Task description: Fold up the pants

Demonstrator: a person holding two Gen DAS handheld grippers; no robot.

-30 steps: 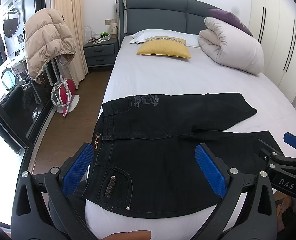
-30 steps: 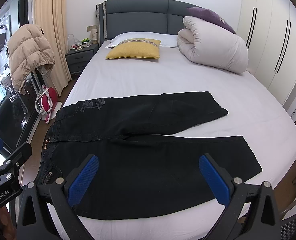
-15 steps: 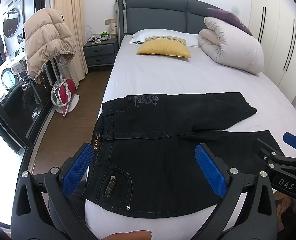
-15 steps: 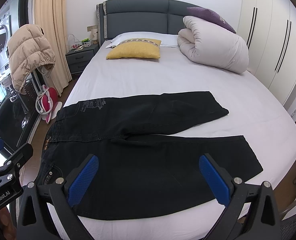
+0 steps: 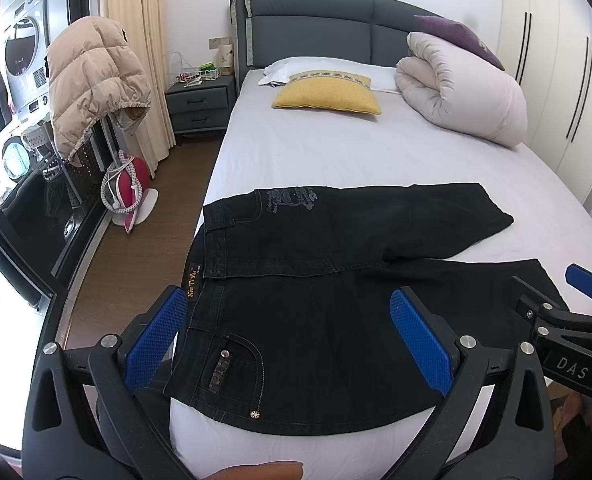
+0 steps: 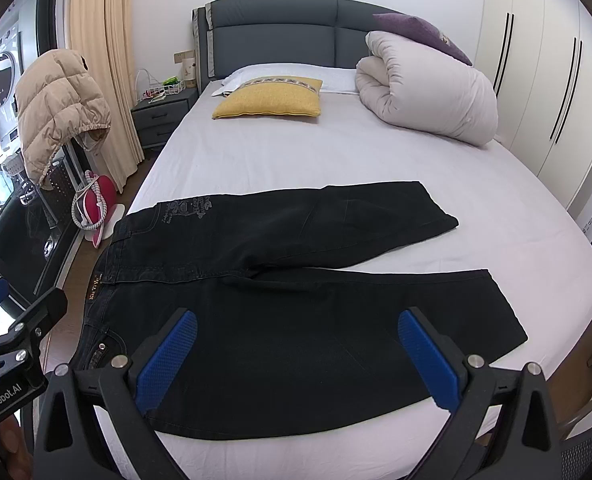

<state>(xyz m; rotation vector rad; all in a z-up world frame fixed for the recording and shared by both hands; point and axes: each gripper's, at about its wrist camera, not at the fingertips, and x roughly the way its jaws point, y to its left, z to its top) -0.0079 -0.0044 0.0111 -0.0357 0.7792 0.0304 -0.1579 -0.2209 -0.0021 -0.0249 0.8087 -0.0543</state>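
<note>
Black pants (image 5: 336,320) lie flat on the bed (image 5: 336,152), waistband at 9 o'clock, legs splayed toward 3 o'clock, unfolded. Left gripper (image 5: 291,340) hangs over the waist end, jaws wide apart, gripping nothing. Right gripper (image 6: 296,356) hangs over the near leg, jaws equally apart, empty. Yellow pillow (image 6: 269,102) at 12 o'clock; rolled duvet (image 6: 428,92) at 1 o'clock.

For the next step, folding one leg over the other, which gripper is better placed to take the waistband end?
Left, probably. The left gripper hangs open near the waistband of the pants; the right gripper is open over the legs.
</note>
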